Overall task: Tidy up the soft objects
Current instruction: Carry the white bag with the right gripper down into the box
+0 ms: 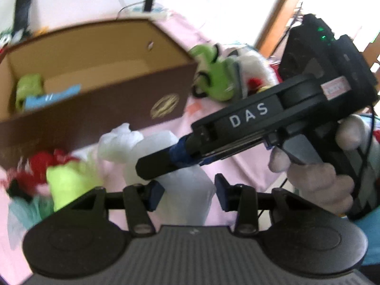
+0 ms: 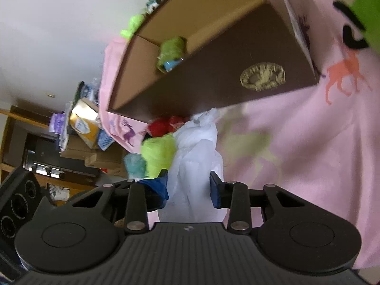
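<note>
A crumpled white plastic bag (image 1: 147,147) (image 2: 197,147) lies on the pink cloth (image 2: 308,142) in front of a brown cardboard box (image 1: 106,104) (image 2: 213,71). My left gripper (image 1: 188,192) has the bag's near end filling the gap between its blue pads. My right gripper (image 2: 188,187) grips the same bag, which touches both pads. In the left wrist view the right gripper (image 1: 147,168) reaches in from the right, held by a gloved hand (image 1: 320,178). A green plush (image 1: 28,87) (image 2: 171,47) and a blue item (image 1: 52,97) lie inside the box.
Left of the bag is a pile of a red plush (image 1: 45,161) (image 2: 163,125), a yellow-green plush (image 1: 68,180) (image 2: 158,154) and a teal one (image 1: 28,209) (image 2: 135,166). A green frog plush (image 1: 213,76) and a white plush (image 1: 254,68) lie right of the box.
</note>
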